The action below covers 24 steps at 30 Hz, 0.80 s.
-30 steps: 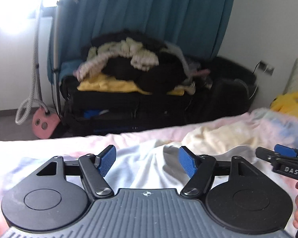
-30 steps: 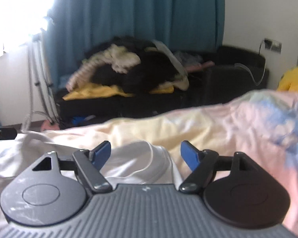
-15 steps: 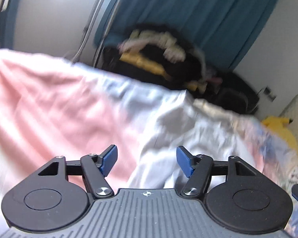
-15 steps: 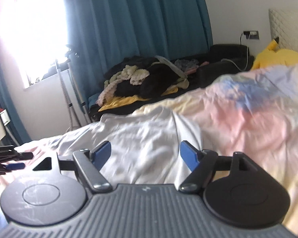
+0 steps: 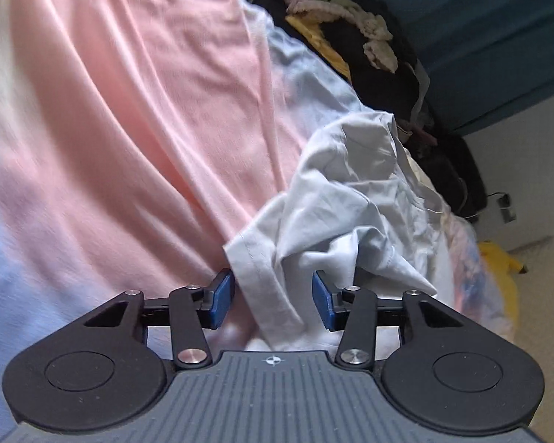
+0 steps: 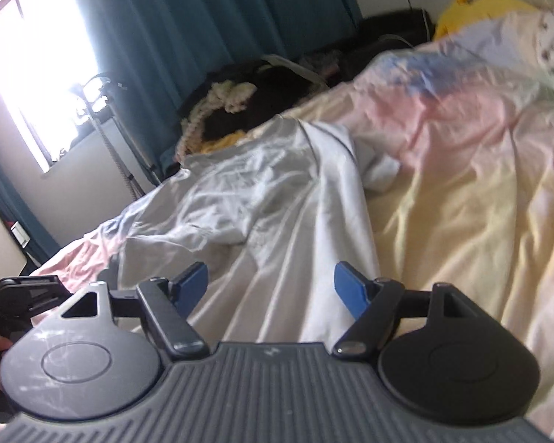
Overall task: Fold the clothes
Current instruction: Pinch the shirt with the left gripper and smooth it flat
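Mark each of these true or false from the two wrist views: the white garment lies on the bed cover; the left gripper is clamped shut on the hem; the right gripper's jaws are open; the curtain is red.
1. The white garment lies on the bed cover. True.
2. The left gripper is clamped shut on the hem. False: its jaws have just been closing, and the hem sits between them, but the pads are not yet pressing on it.
3. The right gripper has its jaws open. True: they stand apart over the white cloth.
4. The curtain is red. False: it is teal blue.
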Each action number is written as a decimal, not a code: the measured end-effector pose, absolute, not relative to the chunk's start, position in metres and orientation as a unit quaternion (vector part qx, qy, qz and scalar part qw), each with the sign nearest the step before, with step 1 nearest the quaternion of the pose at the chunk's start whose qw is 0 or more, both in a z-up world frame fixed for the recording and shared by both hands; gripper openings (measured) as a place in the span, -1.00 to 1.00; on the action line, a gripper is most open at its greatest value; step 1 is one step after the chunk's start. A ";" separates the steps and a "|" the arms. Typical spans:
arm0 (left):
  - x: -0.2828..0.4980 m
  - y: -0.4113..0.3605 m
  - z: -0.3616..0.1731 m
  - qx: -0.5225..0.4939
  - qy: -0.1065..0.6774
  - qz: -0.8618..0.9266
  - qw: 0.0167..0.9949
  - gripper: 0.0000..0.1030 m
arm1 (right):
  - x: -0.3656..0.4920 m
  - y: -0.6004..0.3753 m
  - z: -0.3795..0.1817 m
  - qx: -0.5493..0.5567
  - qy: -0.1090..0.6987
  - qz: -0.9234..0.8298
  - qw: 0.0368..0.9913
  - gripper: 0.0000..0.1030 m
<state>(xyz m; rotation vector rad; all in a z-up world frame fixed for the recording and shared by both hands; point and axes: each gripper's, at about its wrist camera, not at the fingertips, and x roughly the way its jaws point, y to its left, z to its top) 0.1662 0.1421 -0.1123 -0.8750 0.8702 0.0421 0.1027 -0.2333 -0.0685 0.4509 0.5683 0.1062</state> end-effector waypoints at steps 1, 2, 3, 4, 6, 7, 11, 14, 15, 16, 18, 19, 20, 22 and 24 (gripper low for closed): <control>0.166 0.141 -0.113 -0.414 0.404 0.023 0.815 -0.32 | 0.105 -0.234 -0.071 0.224 0.281 0.051 0.932 0.48; 0.166 0.141 -0.113 -0.412 0.399 0.028 0.819 -0.57 | 0.106 -0.236 -0.074 0.226 0.283 0.052 0.931 0.48; 0.166 0.141 -0.112 -0.409 0.394 0.033 0.822 -0.89 | 0.107 -0.236 -0.076 0.229 0.285 0.054 0.929 0.48; 0.166 0.142 -0.110 -0.407 0.388 0.037 0.826 -0.92 | 0.108 -0.237 -0.078 0.233 0.288 0.056 0.927 0.48; 0.167 0.148 -0.104 -0.413 0.374 0.043 0.829 -0.93 | 0.111 -0.239 -0.080 0.241 0.290 0.064 0.924 0.48; 0.167 0.152 -0.099 -0.422 0.367 0.043 0.828 -0.94 | 0.111 -0.238 -0.081 0.241 0.290 0.067 0.924 0.48; 0.170 0.175 -0.063 -0.450 0.319 0.050 0.833 -0.94 | 0.113 -0.233 -0.083 0.234 0.295 0.073 0.924 0.48; 0.180 0.197 -0.029 -0.443 0.286 0.060 0.847 -0.94 | 0.120 -0.230 -0.088 0.229 0.304 0.073 0.922 0.48; 0.188 0.202 -0.019 -0.430 0.284 0.069 0.854 -0.94 | 0.123 -0.229 -0.090 0.228 0.307 0.073 0.921 0.48; 0.197 0.207 -0.009 -0.416 0.282 0.078 0.861 -0.94 | 0.126 -0.228 -0.092 0.225 0.310 0.072 0.921 0.48; 0.217 0.215 0.008 -0.385 0.279 0.100 0.874 -0.94 | 0.131 -0.225 -0.096 0.216 0.316 0.071 0.921 0.48; 0.228 0.218 0.011 -0.367 0.277 0.112 0.881 -0.94 | 0.133 -0.223 -0.098 0.210 0.319 0.070 0.921 0.48; 0.238 0.218 0.011 -0.346 0.276 0.124 0.888 -0.94 | 0.136 -0.222 -0.100 0.204 0.323 0.070 0.922 0.48; 0.259 0.220 0.008 -0.310 0.275 0.143 0.899 -0.94 | 0.140 -0.220 -0.105 0.199 0.330 0.068 0.920 0.48; 0.273 0.219 -0.007 -0.301 0.276 0.128 0.904 -0.92 | 0.143 -0.219 -0.109 0.193 0.334 0.067 0.920 0.48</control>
